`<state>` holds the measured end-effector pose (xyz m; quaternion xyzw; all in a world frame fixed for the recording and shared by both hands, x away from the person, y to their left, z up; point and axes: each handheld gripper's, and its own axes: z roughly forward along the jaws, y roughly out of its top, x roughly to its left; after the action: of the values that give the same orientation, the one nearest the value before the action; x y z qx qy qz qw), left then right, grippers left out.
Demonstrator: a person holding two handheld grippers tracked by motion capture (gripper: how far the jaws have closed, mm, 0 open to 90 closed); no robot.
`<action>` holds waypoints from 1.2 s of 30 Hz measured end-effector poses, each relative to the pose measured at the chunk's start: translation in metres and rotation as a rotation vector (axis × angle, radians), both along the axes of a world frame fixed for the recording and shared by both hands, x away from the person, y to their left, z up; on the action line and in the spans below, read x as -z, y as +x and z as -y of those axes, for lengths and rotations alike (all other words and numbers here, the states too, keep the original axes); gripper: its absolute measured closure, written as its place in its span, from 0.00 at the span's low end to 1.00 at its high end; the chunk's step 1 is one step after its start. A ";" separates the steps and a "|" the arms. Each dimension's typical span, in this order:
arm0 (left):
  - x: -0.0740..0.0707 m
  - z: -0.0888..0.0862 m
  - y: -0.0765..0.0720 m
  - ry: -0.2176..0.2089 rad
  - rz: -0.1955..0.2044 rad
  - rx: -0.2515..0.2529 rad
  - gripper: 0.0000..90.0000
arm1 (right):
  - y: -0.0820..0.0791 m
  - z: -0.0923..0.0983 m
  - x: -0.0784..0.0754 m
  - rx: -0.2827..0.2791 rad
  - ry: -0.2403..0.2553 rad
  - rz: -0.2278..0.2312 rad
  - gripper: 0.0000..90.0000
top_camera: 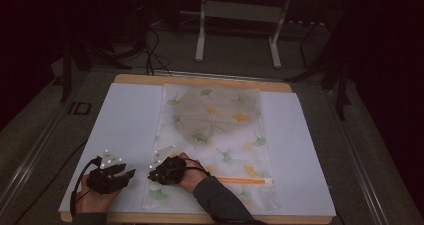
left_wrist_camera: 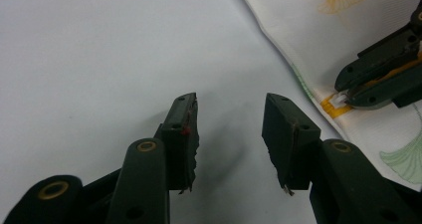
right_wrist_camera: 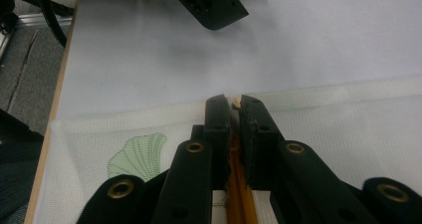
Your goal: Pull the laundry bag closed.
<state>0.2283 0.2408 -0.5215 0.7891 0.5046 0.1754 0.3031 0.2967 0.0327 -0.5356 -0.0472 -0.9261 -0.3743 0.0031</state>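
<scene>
A white mesh bag (top_camera: 215,130) printed with green and yellow leaves lies flat on a white board (top_camera: 125,120). An orange zipper (top_camera: 245,181) runs across its near end. My right gripper (top_camera: 152,176) is shut on the zipper pull (right_wrist_camera: 235,103) at the zipper's left end, and orange zipper tape (right_wrist_camera: 239,194) runs back between the jaws. In the left gripper view the same grip sits at the bag's edge (left_wrist_camera: 341,98). My left gripper (top_camera: 131,173) stands open over the bare board just left of the bag, with nothing between its fingers (left_wrist_camera: 231,98).
The board rests on a wooden table (top_camera: 200,80), whose left edge (right_wrist_camera: 59,99) is close to the bag's corner. A white metal stand (top_camera: 240,10) and cables (top_camera: 150,50) are on the floor beyond the table. Bare board (top_camera: 300,150) lies right of the bag.
</scene>
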 end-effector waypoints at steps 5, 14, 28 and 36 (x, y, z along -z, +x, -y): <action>-0.002 0.002 -0.002 -0.026 -0.010 0.024 0.64 | 0.000 0.002 -0.001 0.001 -0.002 0.001 0.92; -0.002 0.009 -0.007 -0.069 -0.048 0.081 0.64 | -0.001 0.004 -0.003 0.004 0.001 0.006 0.93; 0.000 0.021 -0.005 -0.188 -0.111 0.160 0.63 | -0.001 0.007 -0.008 0.010 0.009 0.029 0.93; 0.007 0.027 0.003 -0.272 -0.175 0.182 0.64 | -0.003 0.012 -0.014 0.010 0.015 0.047 0.93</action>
<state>0.2313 0.2136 -0.5288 0.7956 0.4745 0.0081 0.3765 0.2942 0.0212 -0.5215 -0.0431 -0.9229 -0.3821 -0.0202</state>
